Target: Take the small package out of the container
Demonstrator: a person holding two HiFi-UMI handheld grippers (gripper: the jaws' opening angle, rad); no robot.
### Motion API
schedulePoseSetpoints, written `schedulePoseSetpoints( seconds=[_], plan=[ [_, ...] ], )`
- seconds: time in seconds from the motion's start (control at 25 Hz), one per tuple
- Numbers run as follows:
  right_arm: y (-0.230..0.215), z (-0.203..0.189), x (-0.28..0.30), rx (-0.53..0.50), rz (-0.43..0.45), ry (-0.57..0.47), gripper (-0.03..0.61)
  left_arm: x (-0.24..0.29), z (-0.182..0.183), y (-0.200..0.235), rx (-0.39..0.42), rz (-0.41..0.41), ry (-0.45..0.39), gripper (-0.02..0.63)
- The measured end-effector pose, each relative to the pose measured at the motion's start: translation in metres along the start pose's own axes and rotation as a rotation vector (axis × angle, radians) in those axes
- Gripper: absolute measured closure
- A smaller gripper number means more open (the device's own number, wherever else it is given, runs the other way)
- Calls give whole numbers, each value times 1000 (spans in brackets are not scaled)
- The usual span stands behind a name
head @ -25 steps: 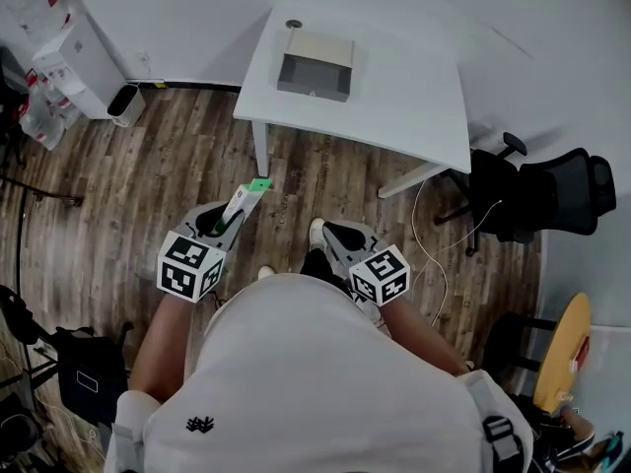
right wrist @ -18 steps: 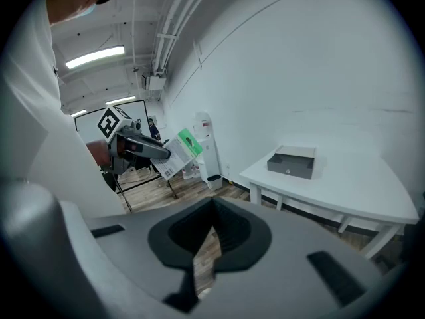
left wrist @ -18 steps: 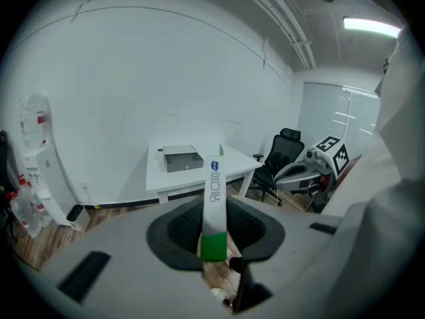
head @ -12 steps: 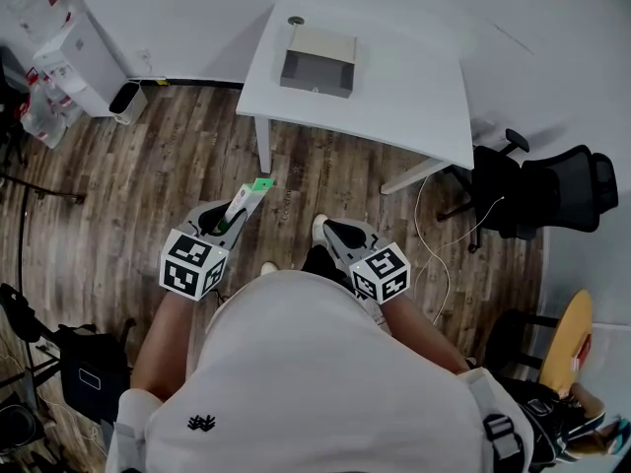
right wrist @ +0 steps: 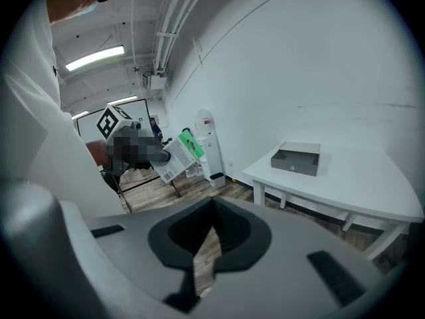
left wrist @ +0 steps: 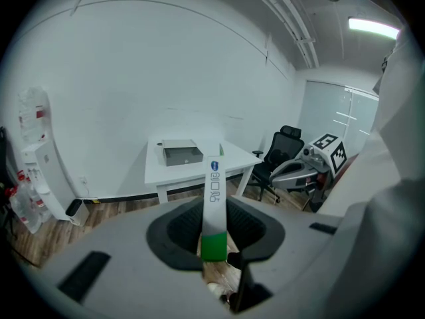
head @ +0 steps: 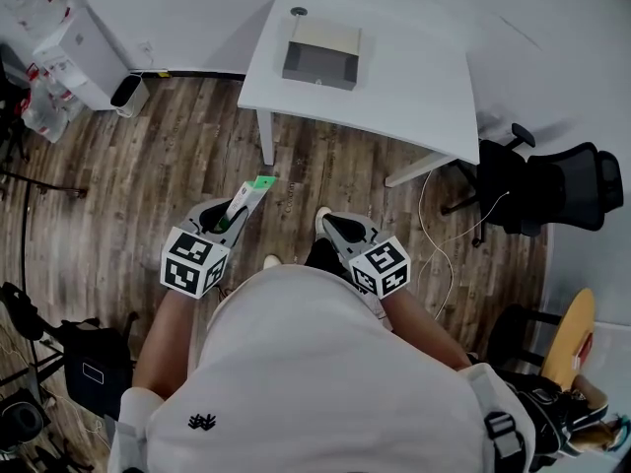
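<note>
Open room: both hand-held grippers hang over the wooden floor [head: 148, 185], well apart from the near edge of the surface [head: 404, 92]; planks run between the person and that edge.
Surface edges: a white top on white legs, with its left front leg [head: 264, 138] the nearest part ahead of the left side.
Container [head: 320, 67]: a grey open-topped box on the far left part of the surface, near the back edge and just beside a small round grommet [head: 298, 12].
Small package [head: 246, 199]: out of the container and over the floor, a slim white carton with green at both ends, pointing forward and up toward the surface's left leg.
Around: a black office chair [head: 552, 190] stands to the right of the surface, and a white cable [head: 431, 227] trails on the floor beside it. A white appliance [head: 74, 42] and a small bin [head: 128, 95] stand by the wall at left. A black bag [head: 94, 377] sits low at the person's left.
Left hand-held gripper [left wrist: 214, 239]: low in front of the person's left side, jaws forward, clamped on the near green end of the small package.
Right hand-held gripper [right wrist: 212, 221]: level with the left one on the right side, aimed forward, jaws together with nothing between them.
Arms: both forearms reach down and forward, the left forearm [head: 163, 348] bare.
</note>
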State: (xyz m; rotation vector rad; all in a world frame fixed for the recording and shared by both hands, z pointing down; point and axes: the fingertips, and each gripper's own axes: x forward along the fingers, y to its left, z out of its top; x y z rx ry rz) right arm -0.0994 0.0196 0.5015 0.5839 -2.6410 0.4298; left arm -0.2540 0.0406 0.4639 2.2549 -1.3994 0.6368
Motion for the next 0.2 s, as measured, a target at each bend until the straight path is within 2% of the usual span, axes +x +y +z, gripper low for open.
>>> schedulePoseSetpoints(
  seconds=[0.2],
  plan=[
    [-13, 4, -1, 1, -1, 0, 572, 11, 7, -3, 1, -4, 7, 520]
  ],
)
